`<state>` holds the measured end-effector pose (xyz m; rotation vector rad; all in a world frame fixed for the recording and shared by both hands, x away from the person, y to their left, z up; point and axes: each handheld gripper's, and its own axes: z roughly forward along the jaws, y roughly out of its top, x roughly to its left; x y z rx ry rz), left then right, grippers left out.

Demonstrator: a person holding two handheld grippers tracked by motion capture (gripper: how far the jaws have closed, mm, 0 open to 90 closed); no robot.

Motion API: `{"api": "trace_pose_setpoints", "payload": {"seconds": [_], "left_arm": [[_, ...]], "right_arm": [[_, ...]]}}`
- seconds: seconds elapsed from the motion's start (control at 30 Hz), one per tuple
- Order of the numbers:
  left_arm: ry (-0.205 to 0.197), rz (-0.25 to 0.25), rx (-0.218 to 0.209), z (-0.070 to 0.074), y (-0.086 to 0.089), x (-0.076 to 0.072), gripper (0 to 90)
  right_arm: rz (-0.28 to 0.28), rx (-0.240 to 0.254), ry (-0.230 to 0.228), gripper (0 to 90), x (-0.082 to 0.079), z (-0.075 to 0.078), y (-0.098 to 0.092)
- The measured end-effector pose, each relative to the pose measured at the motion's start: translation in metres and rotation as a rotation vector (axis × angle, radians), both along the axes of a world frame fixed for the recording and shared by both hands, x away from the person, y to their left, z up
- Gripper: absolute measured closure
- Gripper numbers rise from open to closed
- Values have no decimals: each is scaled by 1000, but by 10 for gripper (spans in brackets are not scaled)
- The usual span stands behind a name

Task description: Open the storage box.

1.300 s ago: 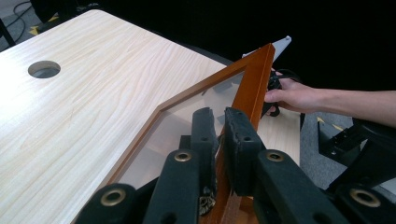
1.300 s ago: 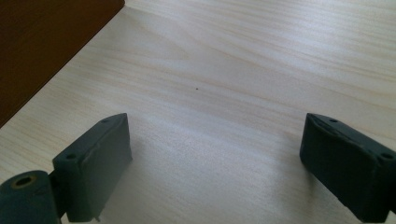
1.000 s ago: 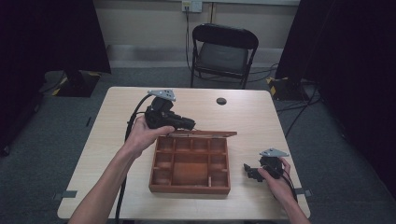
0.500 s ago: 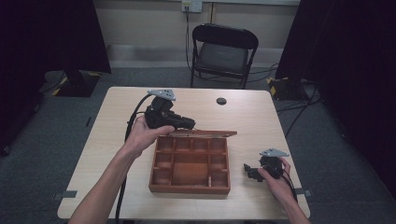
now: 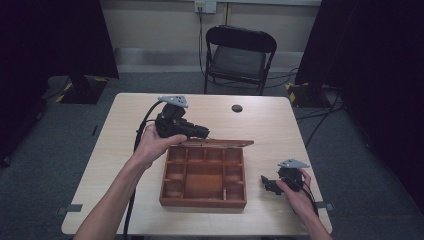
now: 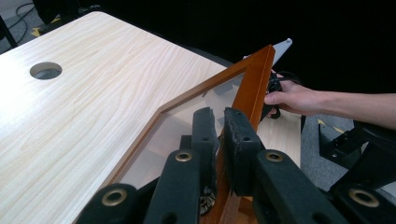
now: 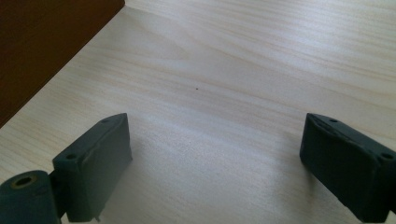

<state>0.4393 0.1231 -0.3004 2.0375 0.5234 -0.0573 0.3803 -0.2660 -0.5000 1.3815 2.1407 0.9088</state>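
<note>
Wooden box (image 5: pixel 203 176): near table (image 5: pixel 120 150) front edge, compartments dim, contents unreadable to me. Lid (image 6: pixel 252 88): upright, clamped edgewise by my left gripper (image 6: pixel 218 140). Right gripper (image 7: pixel 215 163): jaws wide, by box's right side.

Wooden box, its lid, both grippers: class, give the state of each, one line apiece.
Wooden box: open, compartments look empty.
Lid: raised upright on the far edge, glass pane in a wooden frame.
Left gripper: shut on the lid's frame.
Right gripper: open, low over bare table, holding nothing.
</note>
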Motion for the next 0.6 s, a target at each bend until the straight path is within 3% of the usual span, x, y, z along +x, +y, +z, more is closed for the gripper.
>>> {"api": "trace_pose_setpoints", "payload": {"seconds": [0.6], "left_arm": [[-3, 5, 0, 0, 0, 0, 835]], "right_arm": [[0, 0, 0, 84, 0, 0, 0]]}}
